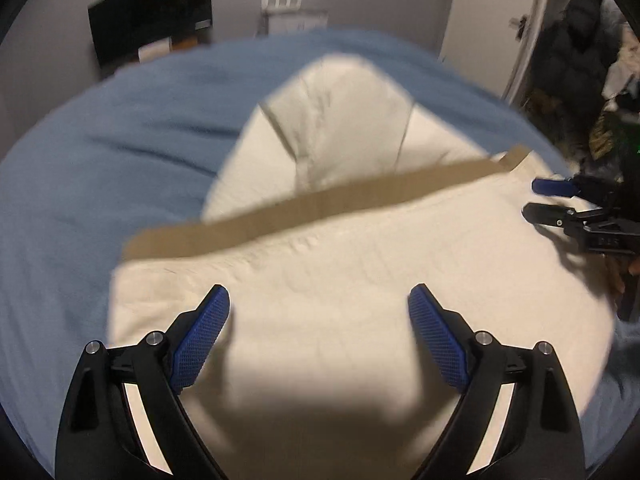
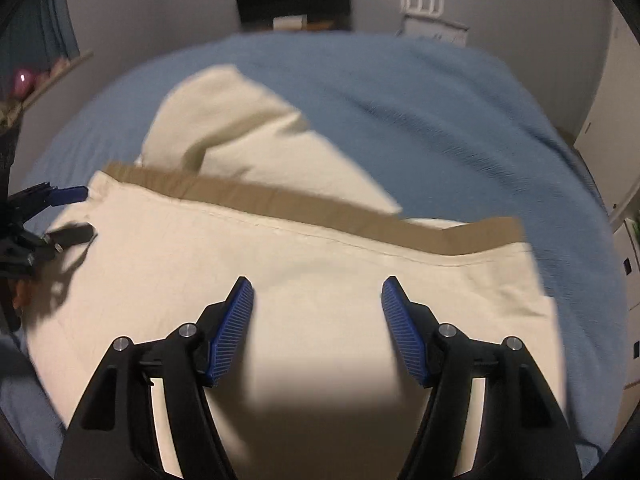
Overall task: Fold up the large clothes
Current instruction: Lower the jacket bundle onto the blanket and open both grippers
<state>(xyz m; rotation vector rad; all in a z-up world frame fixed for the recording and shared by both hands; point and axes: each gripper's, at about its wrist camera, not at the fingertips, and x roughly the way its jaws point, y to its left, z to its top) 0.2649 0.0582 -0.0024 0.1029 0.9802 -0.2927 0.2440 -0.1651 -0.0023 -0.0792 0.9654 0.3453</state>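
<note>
A cream garment with a tan band across it lies folded on a blue bedspread. A folded part sticks out beyond the band. My left gripper is open and empty above the garment's near part. My right gripper is open and empty above the same garment; the tan band runs ahead of it. The right gripper also shows at the right edge of the left wrist view, and the left gripper at the left edge of the right wrist view.
The blue bedspread covers the bed around the garment. A dark screen and a white rack stand at the far wall. Dark clothes hang at the right by a white door frame.
</note>
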